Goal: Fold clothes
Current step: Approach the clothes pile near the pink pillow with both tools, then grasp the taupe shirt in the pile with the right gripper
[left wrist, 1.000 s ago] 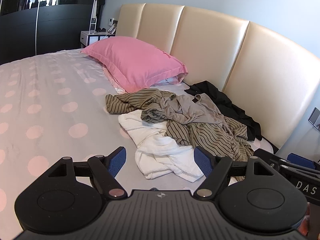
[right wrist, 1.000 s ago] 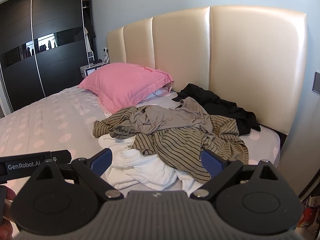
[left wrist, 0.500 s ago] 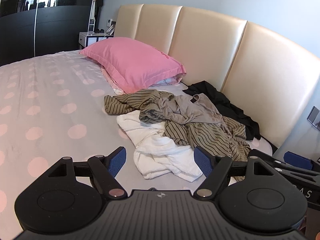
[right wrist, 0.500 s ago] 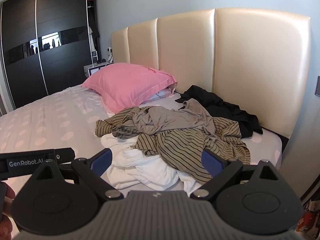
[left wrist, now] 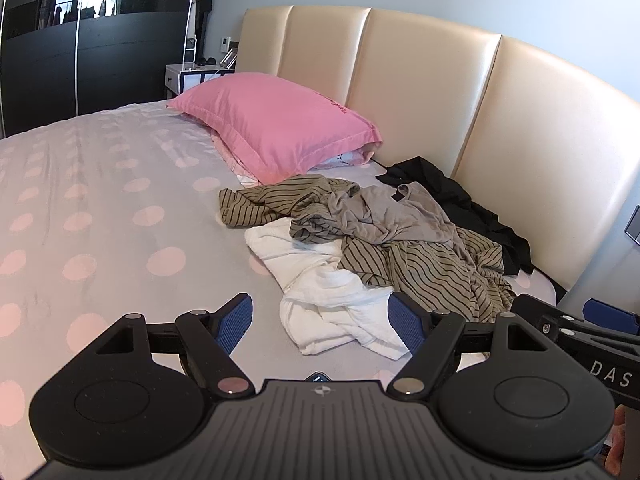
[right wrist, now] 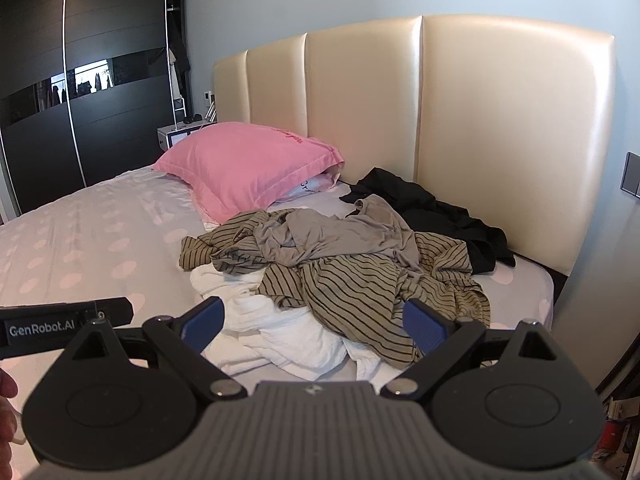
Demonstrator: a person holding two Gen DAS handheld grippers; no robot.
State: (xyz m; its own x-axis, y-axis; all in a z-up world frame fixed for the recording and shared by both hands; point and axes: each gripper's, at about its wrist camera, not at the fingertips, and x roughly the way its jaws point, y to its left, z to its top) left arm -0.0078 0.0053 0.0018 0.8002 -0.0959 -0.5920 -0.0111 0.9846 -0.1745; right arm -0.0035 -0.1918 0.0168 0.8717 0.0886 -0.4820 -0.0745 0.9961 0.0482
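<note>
nothing shifted; fingers [left wrist: 236, 318] wide, empty.

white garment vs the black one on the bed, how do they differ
The white garment is a thick, crinkled bundle at the near edge of the pile; the black garment is a dark, smoother heap at the far edge, against the headboard. The striped olive garment overlaps the white garment broadly but only reaches the black one's edge. Both lie crumpled and unfolded on the spotted sheet, untouched by either set of tongs.
</note>
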